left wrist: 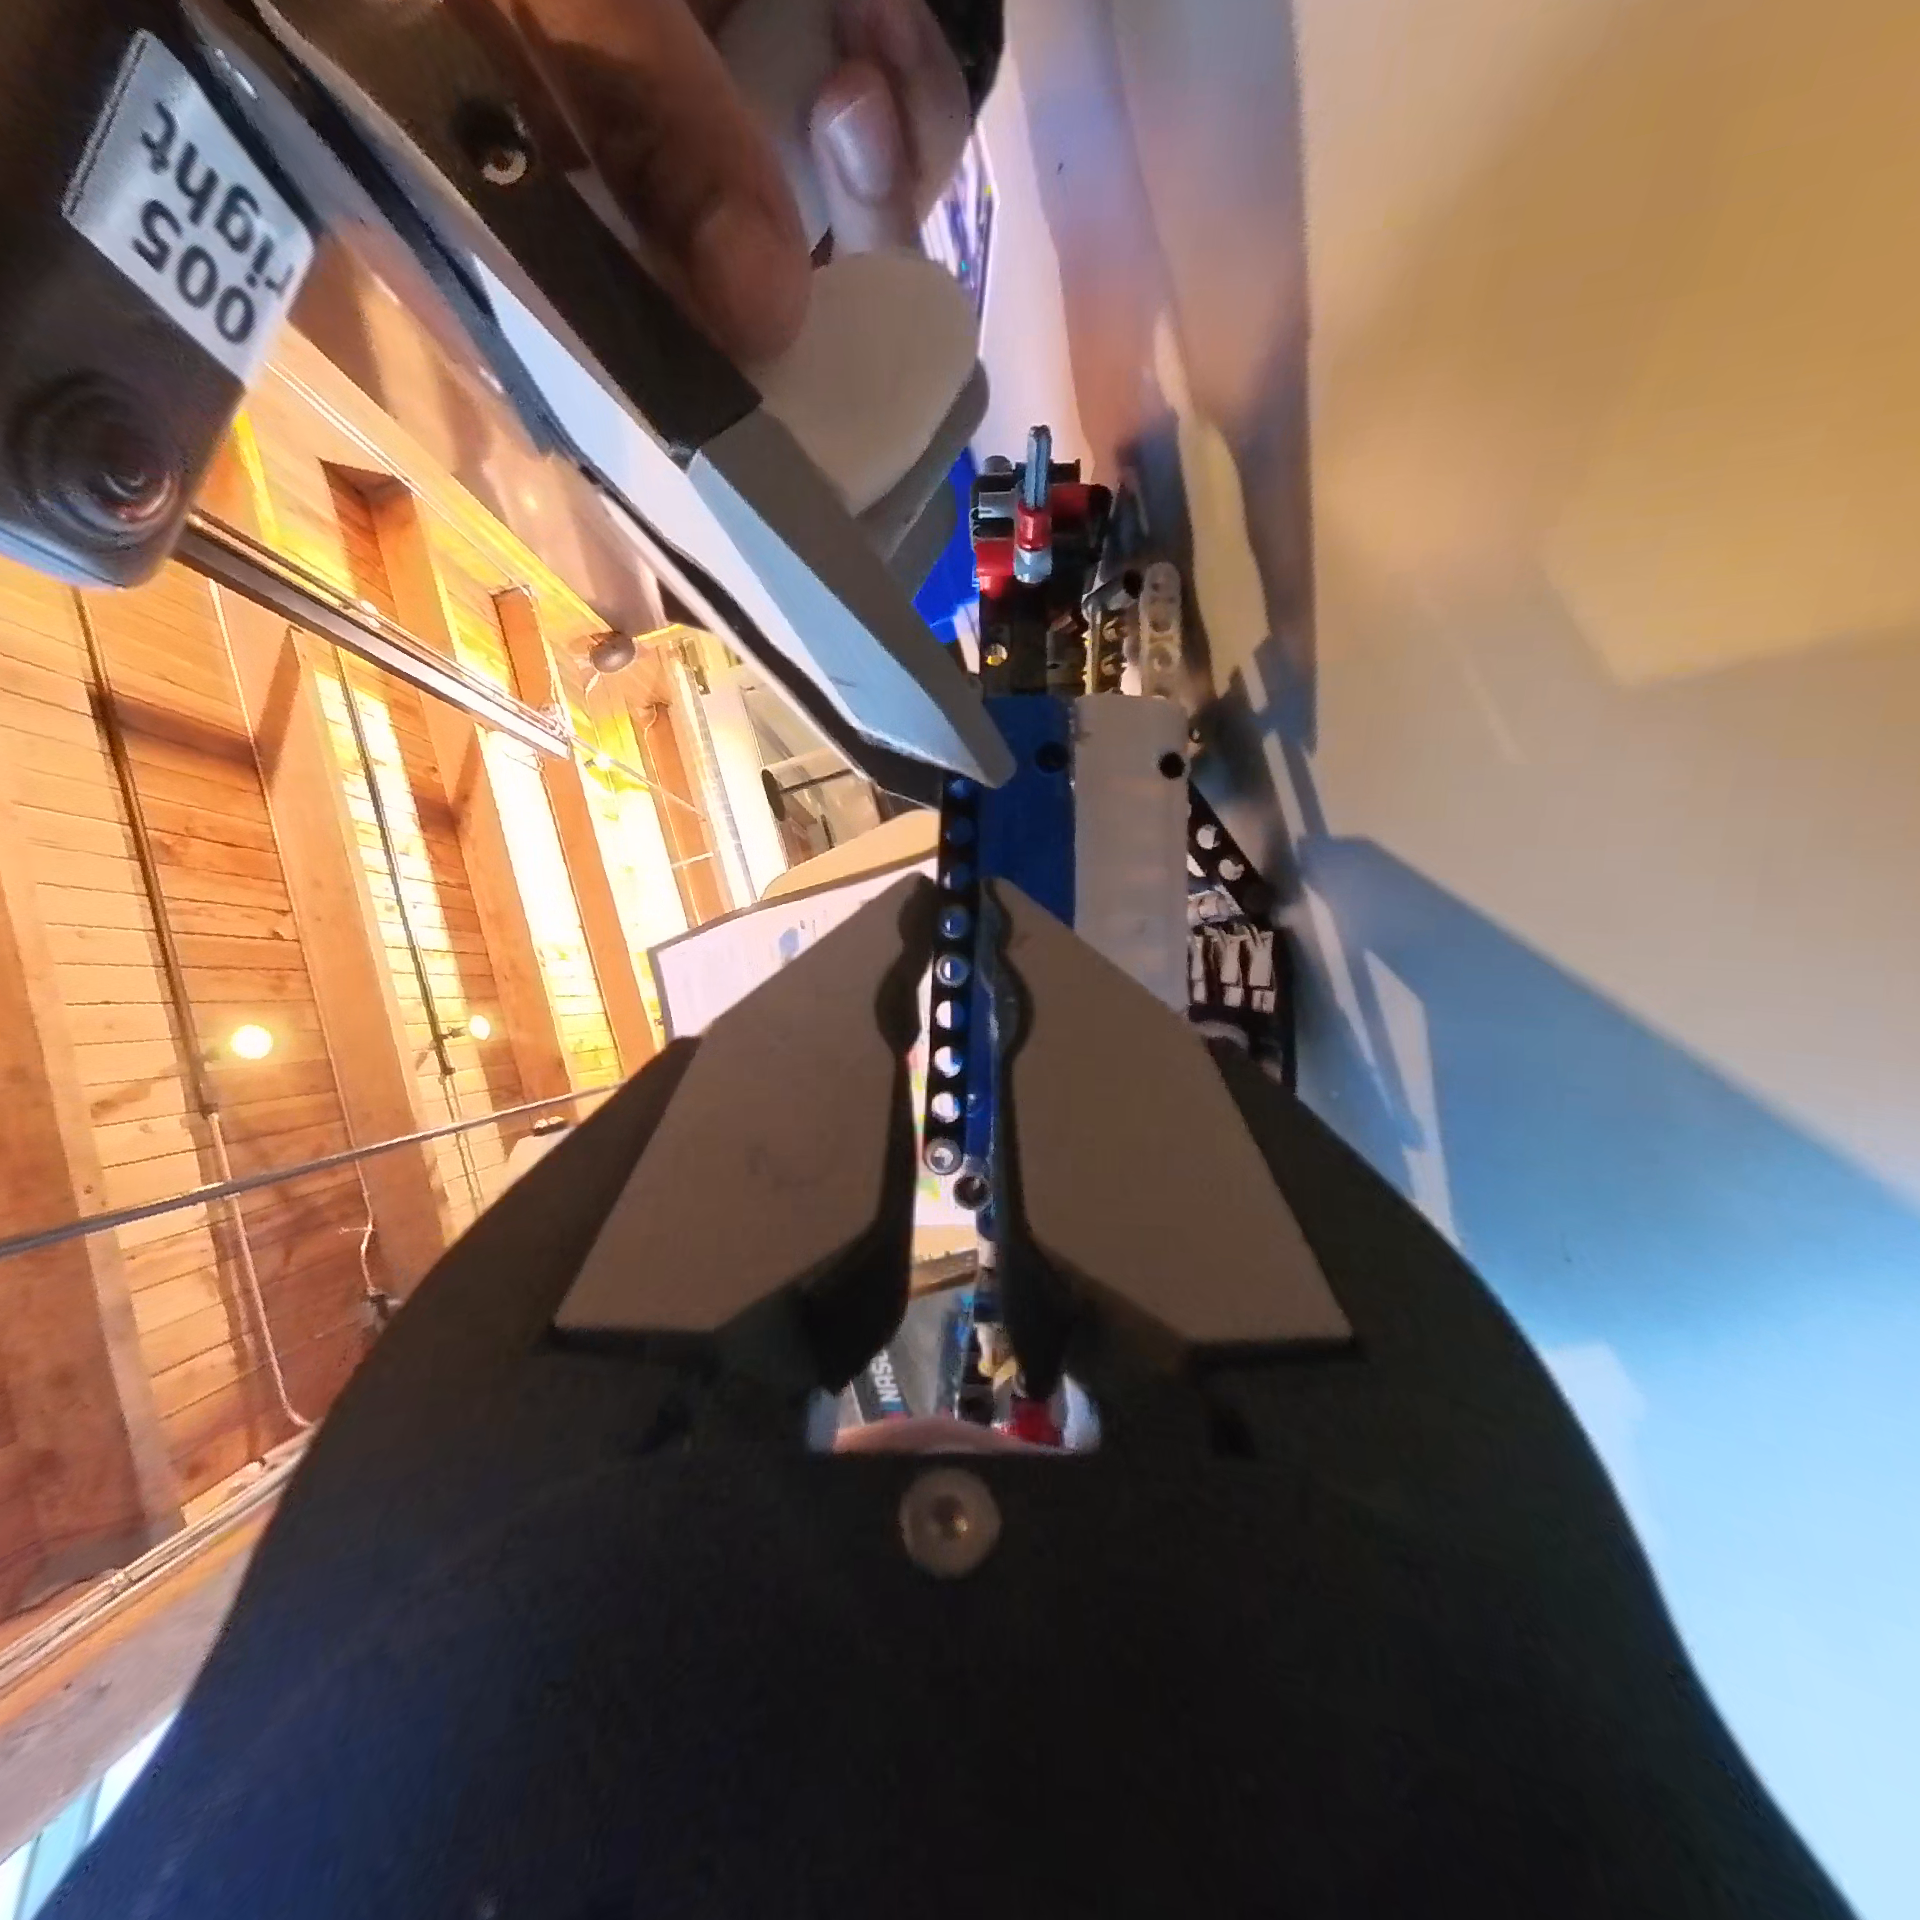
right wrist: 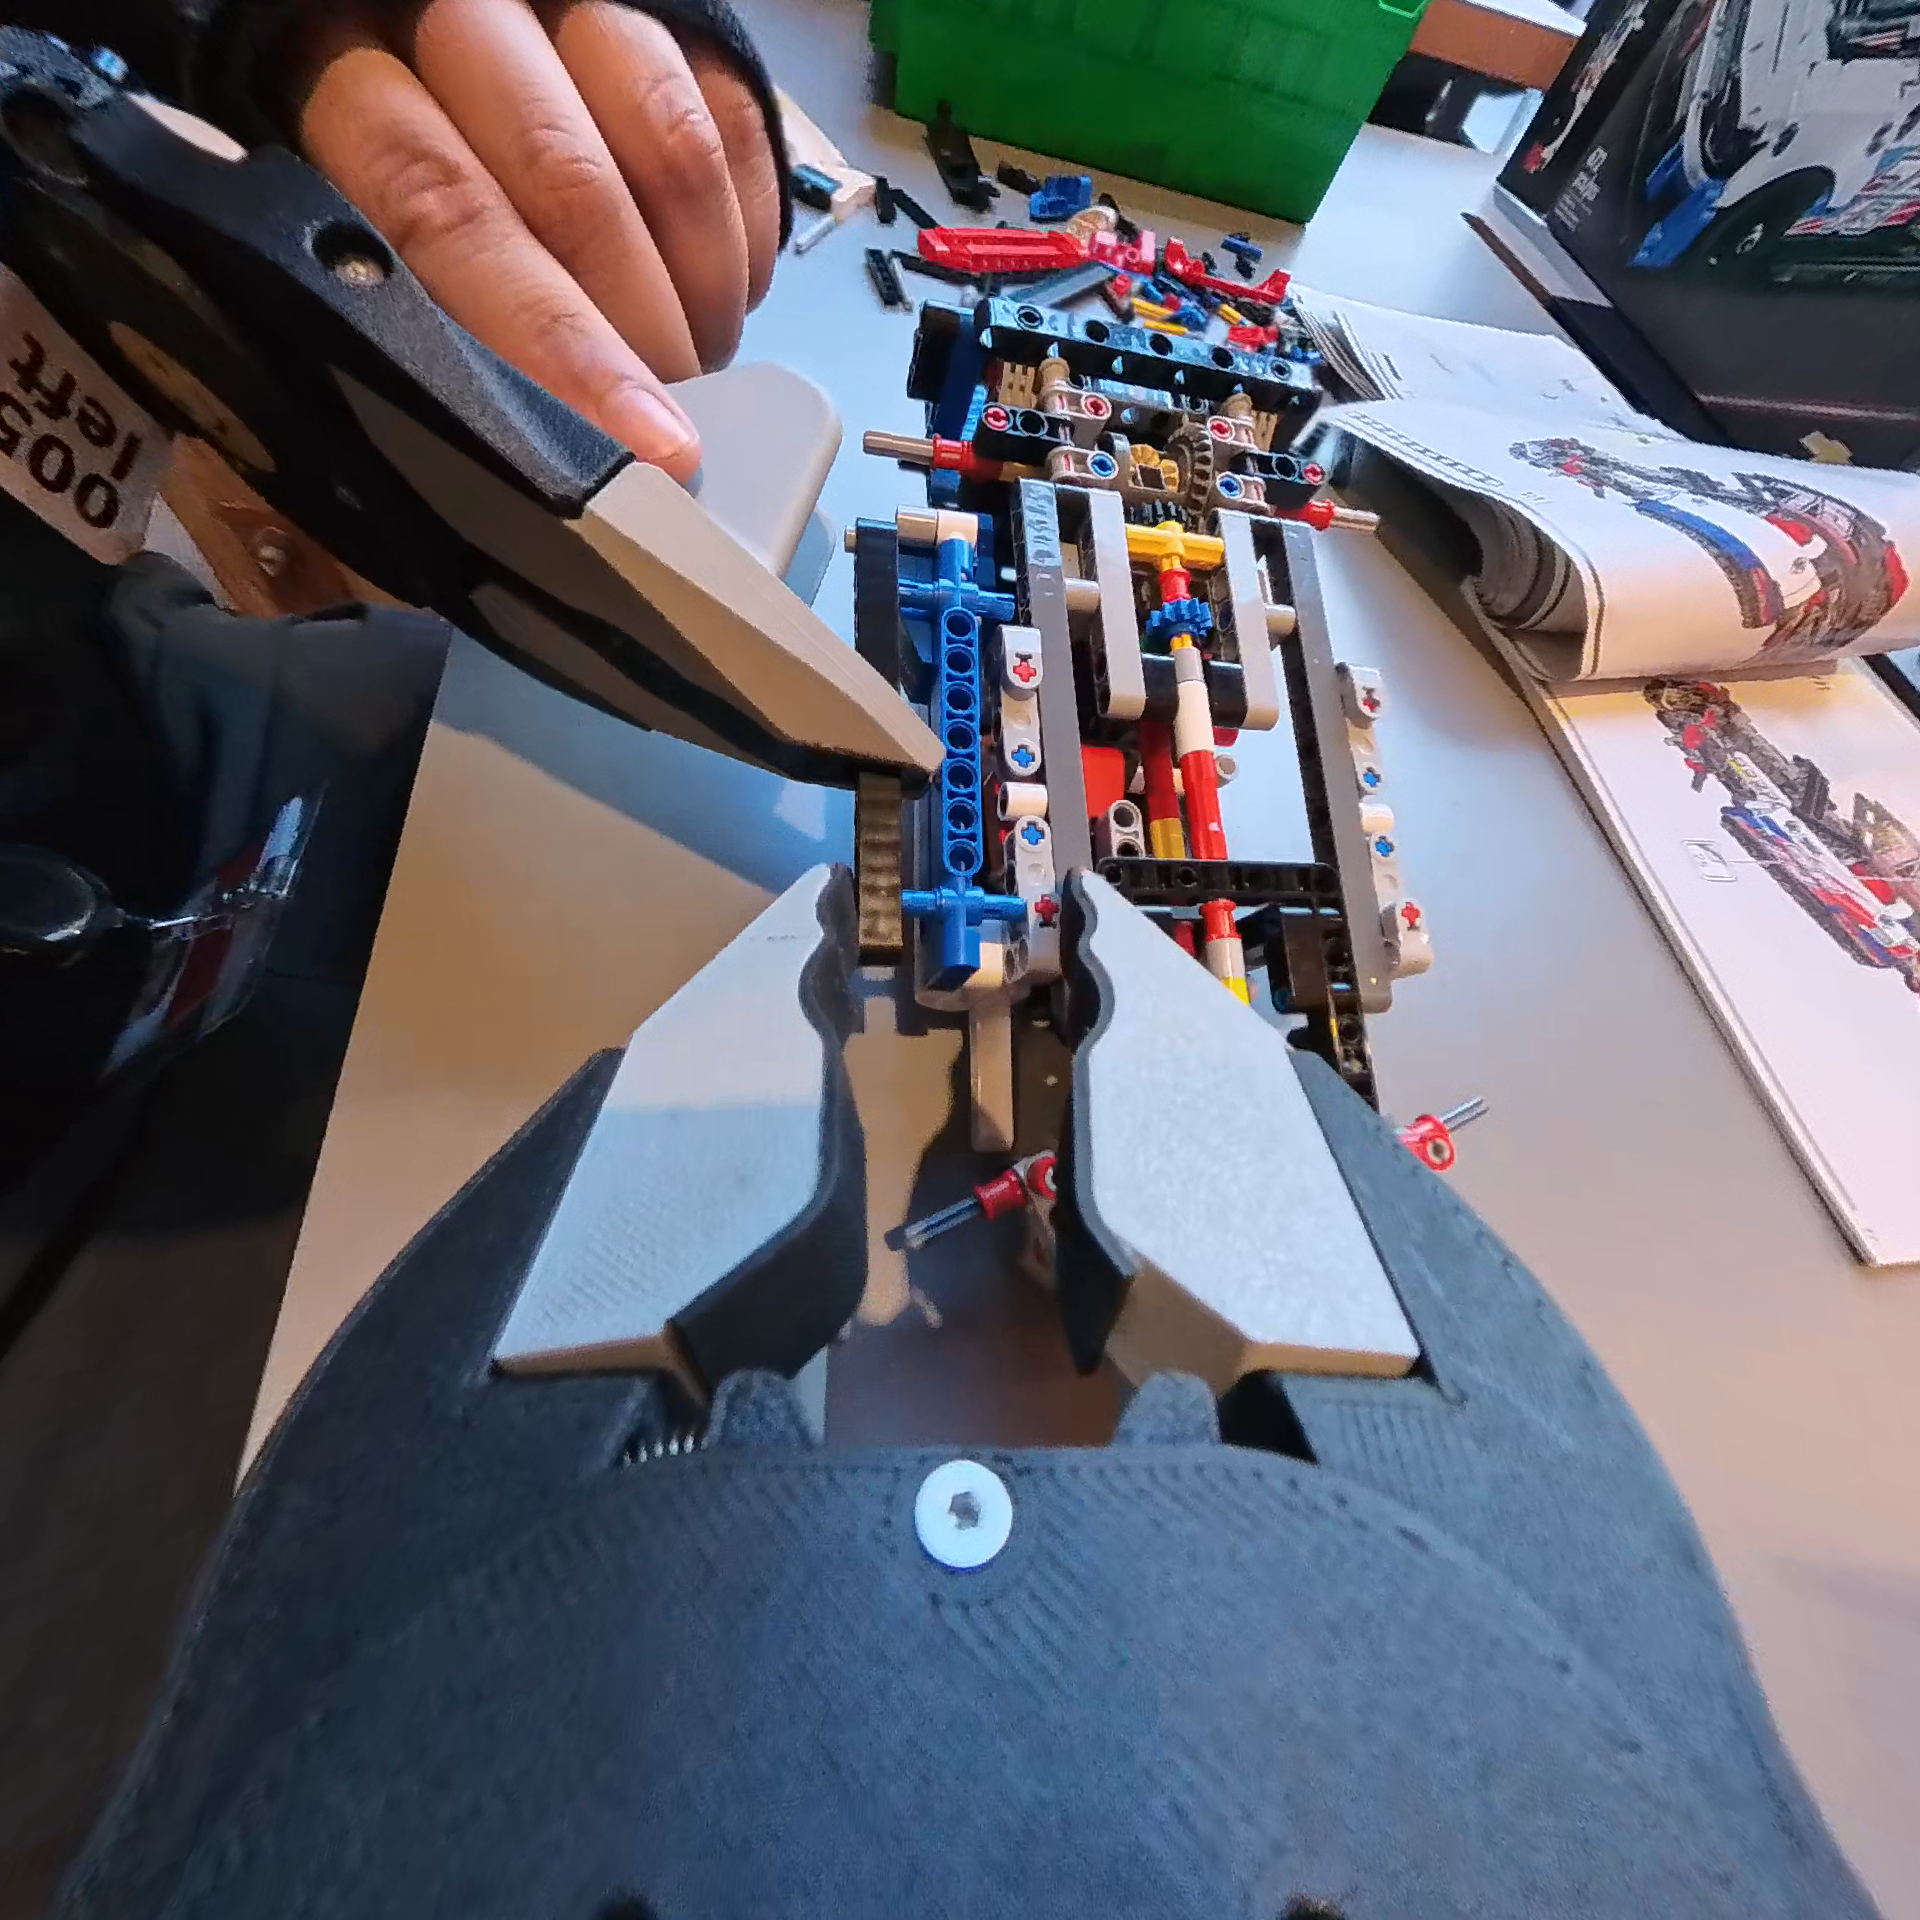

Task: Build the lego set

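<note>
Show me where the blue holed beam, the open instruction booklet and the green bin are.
blue holed beam point(right wrist: 961, 743), right wrist view, middle of its row of holes.
open instruction booklet point(right wrist: 1662, 540), right wrist view, curled printed page.
green bin point(right wrist: 1122, 94), right wrist view, front wall.

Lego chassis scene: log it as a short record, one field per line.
model: lego chassis, partly built, lying on the grey table
left gripper: shut on the chassis's blue beam
right gripper: open, fingers either side of the chassis's near end
loose parts: pile beyond the chassis
instructions: open booklet to the right
bin: green, at the far edge
</note>
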`<state>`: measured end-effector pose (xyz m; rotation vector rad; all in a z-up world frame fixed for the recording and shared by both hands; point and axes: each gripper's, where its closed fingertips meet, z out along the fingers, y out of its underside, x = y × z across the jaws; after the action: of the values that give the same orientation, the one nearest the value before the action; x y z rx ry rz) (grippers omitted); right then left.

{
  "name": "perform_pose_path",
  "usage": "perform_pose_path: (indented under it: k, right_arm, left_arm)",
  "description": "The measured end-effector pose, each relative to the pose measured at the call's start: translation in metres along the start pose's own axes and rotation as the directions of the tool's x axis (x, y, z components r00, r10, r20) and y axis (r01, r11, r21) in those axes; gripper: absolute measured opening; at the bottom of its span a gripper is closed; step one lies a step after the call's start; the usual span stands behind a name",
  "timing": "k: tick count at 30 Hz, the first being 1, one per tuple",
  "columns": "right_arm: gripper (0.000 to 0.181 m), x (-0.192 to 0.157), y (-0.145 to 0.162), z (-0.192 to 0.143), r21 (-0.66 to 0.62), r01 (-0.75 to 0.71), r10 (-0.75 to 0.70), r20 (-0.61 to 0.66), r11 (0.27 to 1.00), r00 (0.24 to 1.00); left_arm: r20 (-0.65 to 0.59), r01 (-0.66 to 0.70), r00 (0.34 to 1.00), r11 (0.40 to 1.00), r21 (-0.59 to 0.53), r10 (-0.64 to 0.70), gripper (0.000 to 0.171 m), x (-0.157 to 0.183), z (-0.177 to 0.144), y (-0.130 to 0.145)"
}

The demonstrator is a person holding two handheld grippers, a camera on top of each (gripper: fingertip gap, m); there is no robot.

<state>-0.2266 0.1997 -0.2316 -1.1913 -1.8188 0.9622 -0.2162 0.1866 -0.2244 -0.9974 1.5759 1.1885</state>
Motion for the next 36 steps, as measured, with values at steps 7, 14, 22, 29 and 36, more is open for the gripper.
perform_pose_path:
  k: [7,14,22,29,36]
  right_arm:
    - [0.037,-0.0004,0.0013,0.0013,-0.036,0.056,-0.056,-0.007,0.998,0.998]
    - [0.037,-0.0009,0.0013,0.0024,-0.026,0.052,-0.052,0.009,0.998,0.999]
    - [0.037,-0.0006,0.0005,0.0017,-0.01,-0.002,0.003,0.043,1.0,0.999]
    - [0.03,-0.006,-0.0004,0.0032,-0.048,0.017,-0.013,0.088,0.999,0.996]
    - [0.03,-0.0017,-0.0023,0.005,-0.041,0.037,-0.036,0.025,0.998,0.999]
  left_arm:
    - [0.01,-0.015,1.0,1.0,-0.006,0.015,0.004,0.0017,-0.002,-0.0007]
    - [-0.024,-0.03,0.999,0.999,-0.016,0.03,0.004,-0.0003,-0.0036,-0.0007]
    - [-0.095,0.143,0.985,0.99,-0.016,-0.144,0.004,0.0011,-0.0037,-0.0013]
    - [-0.013,0.122,0.992,0.992,-0.044,-0.122,0.004,0.0011,-0.0055,-0.0012]
    - [0.017,0.16,0.987,0.986,-0.045,-0.159,0.005,0.0001,-0.0029,0.0024]
